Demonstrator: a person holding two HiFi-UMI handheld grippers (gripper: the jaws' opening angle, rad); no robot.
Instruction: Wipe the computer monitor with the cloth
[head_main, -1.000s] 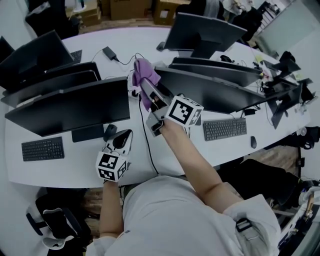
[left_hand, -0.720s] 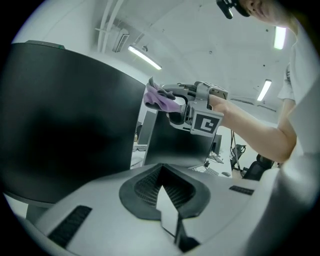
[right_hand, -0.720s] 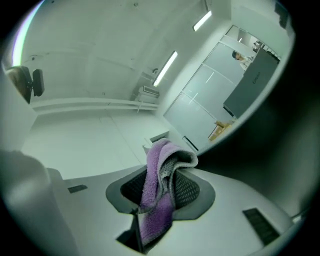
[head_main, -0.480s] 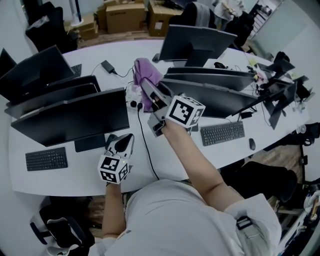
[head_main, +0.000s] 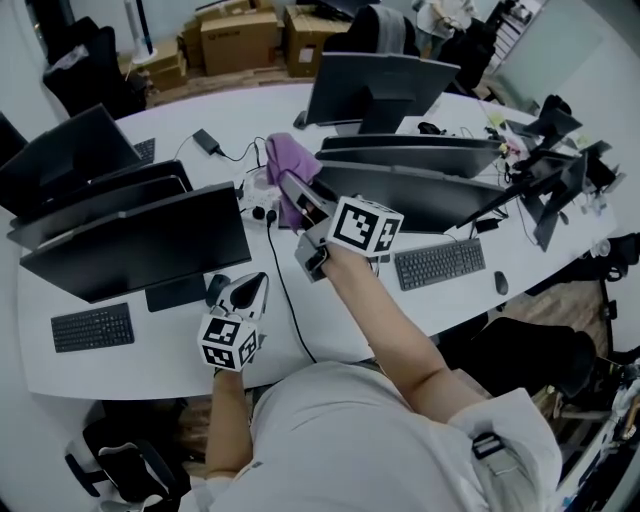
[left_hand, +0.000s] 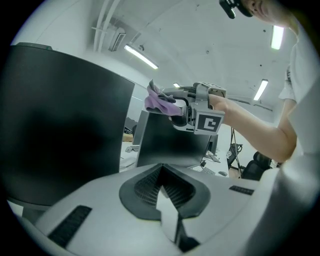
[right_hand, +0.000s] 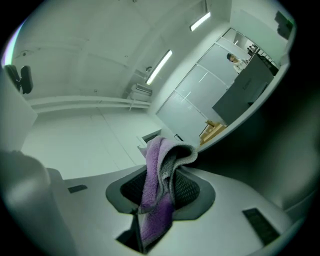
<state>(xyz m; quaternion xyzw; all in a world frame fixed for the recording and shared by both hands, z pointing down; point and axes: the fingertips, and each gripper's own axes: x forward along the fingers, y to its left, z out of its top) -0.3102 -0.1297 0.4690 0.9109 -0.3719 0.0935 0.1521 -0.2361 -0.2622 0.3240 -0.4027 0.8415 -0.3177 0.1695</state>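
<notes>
A purple cloth (head_main: 284, 162) hangs from my right gripper (head_main: 292, 188), which is shut on it and raised at the top left corner of a dark monitor (head_main: 430, 195). In the right gripper view the cloth (right_hand: 156, 192) is pinched between the jaws and drapes over them, with the monitor's dark edge (right_hand: 282, 145) close on the right. My left gripper (head_main: 246, 290) is shut on nothing, low over the desk beside another monitor (head_main: 140, 240). The left gripper view looks up at the right gripper (left_hand: 186, 111) holding the cloth (left_hand: 159, 102) above a monitor (left_hand: 170, 142).
The curved white desk (head_main: 330, 290) carries several monitors, two keyboards (head_main: 438, 262) (head_main: 90, 326), a mouse (head_main: 499, 282) and a black cable (head_main: 282, 285). Cardboard boxes (head_main: 240, 40) stand on the floor behind. A large black screen (left_hand: 60, 125) fills the left of the left gripper view.
Both grippers have kept almost the same pose, the right one still holding the cloth at the monitor's corner. The head camera has shifted a little, so the desk sits slightly differently in view.
</notes>
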